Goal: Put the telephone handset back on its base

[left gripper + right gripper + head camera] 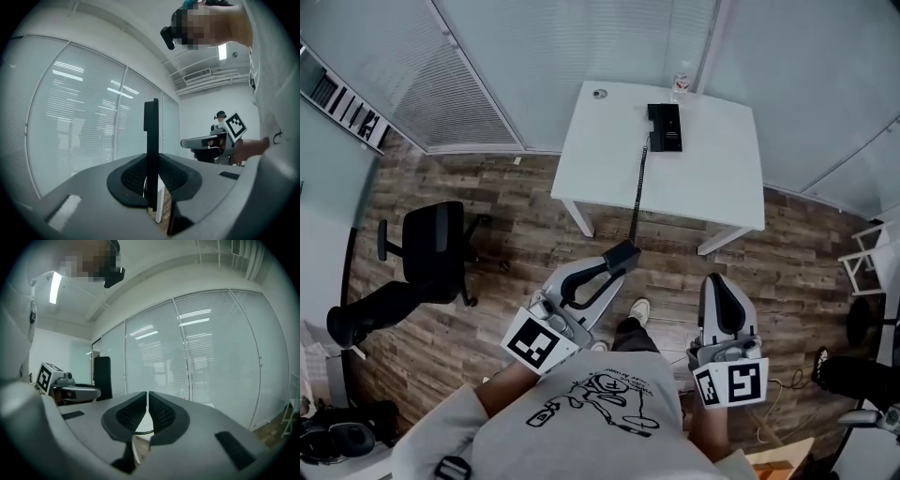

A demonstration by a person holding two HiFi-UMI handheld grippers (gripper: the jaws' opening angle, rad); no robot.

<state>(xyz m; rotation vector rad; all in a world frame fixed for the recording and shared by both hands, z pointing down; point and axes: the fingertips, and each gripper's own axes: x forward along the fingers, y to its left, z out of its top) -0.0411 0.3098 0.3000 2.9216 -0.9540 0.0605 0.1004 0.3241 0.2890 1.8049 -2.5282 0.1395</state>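
**Handset held clear of the table, cord drawn out**

The smooth white table (703, 178) carries the black, rectangular phone base (665, 127) near the middle of its far edge. From it a coiled black cord (639, 187) runs straight over the near edge to the handset (625, 251). The handset is a flat black slab clamped between the ribbed dark pads of the left gripper (612, 266), out over the plank floor. The right gripper (718, 281) has its jaws pressed together on nothing. Two risks seem likely. The stretched cord could drag the base toward the near edge. The thin handset could also twist in the pinch and land askew on its cradle.
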